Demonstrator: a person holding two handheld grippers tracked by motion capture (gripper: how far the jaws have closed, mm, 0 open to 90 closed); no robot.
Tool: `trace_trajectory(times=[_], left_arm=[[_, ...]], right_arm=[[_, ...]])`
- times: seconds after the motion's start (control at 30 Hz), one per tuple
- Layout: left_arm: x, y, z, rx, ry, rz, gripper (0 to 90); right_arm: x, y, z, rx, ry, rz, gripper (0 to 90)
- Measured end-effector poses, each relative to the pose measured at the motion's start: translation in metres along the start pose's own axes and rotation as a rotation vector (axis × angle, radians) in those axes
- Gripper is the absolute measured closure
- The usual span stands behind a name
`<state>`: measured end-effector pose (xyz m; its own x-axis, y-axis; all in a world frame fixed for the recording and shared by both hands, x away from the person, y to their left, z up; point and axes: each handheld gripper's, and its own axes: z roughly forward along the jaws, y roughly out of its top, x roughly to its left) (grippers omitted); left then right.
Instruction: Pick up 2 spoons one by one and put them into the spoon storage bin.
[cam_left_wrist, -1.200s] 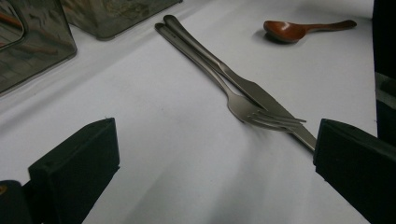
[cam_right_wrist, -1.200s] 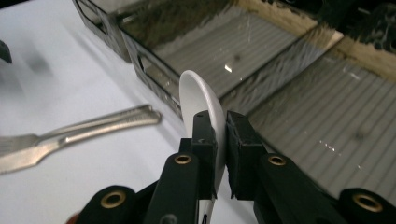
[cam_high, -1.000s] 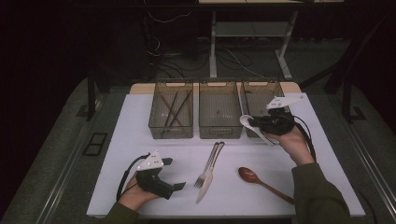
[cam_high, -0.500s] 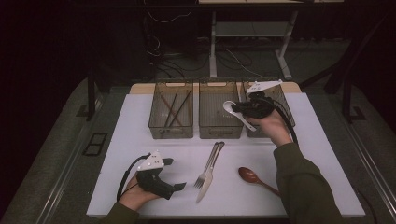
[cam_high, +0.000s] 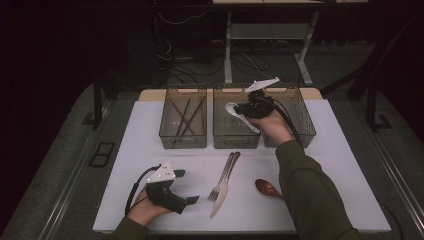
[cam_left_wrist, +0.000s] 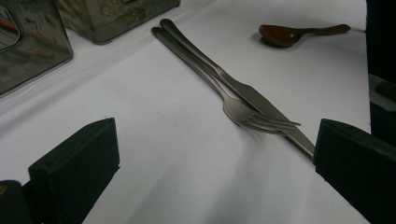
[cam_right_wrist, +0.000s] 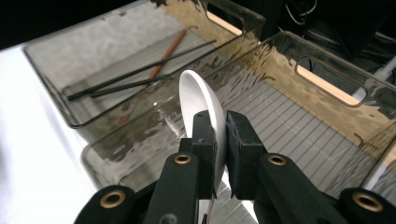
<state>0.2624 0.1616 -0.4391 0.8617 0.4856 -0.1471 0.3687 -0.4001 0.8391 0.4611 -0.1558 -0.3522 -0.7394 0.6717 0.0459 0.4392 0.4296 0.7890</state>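
Note:
My right gripper (cam_high: 246, 111) (cam_right_wrist: 219, 128) is shut on a white spoon (cam_high: 239, 115) (cam_right_wrist: 198, 100) and holds it above the middle clear bin (cam_high: 236, 142) (cam_right_wrist: 299, 149). The spoon's bowl points left and its handle slants down to the right. On the white mat (cam_high: 325, 150), a metal fork (cam_high: 223, 175) (cam_left_wrist: 224, 95) and knife (cam_high: 224, 187) (cam_left_wrist: 261, 105) lie side by side. A brown wooden spoon (cam_high: 267, 188) (cam_left_wrist: 294, 33) lies to their right. My left gripper (cam_high: 187, 186) (cam_left_wrist: 215, 163) rests near the front edge, open and with nothing in it, its jaws facing the fork's tines.
The left bin (cam_high: 183, 120) (cam_right_wrist: 116, 70) holds chopsticks (cam_high: 186, 116) (cam_right_wrist: 140, 74). A right bin (cam_high: 302, 117) stands behind my right hand. A table frame and cables sit on the dark floor beyond the table.
My right gripper has carried the white spoon leftward from over the right bin to over the middle bin. The left gripper has stayed put.

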Motion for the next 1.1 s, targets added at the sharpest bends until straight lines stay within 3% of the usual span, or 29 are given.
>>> trace_trajectory(times=[0.23,0.5,0.57,0.83,1.1], left_arm=[[0.000,0.000,0.000,-0.006,-0.002,0.000,0.0],[0.000,0.000,0.000,-0.002,-0.002,0.003,0.0],[0.000,0.000,0.000,-0.002,-0.002,0.003,0.0],[-0.001,0.000,0.000,-0.006,-0.005,-0.001,0.0],[0.001,-0.001,-0.001,0.003,-0.001,0.002,0.0]], right_arm=[[0.004,-0.002,0.023,0.087,0.000,-0.011,81.9],[0.008,-0.005,0.032,0.145,0.011,-0.009,81.3],[0.008,-0.006,0.033,0.161,0.021,-0.010,76.7],[0.005,-0.005,0.023,0.130,0.038,-0.005,64.2],[0.004,-0.011,-0.002,0.055,0.068,0.053,51.9]])
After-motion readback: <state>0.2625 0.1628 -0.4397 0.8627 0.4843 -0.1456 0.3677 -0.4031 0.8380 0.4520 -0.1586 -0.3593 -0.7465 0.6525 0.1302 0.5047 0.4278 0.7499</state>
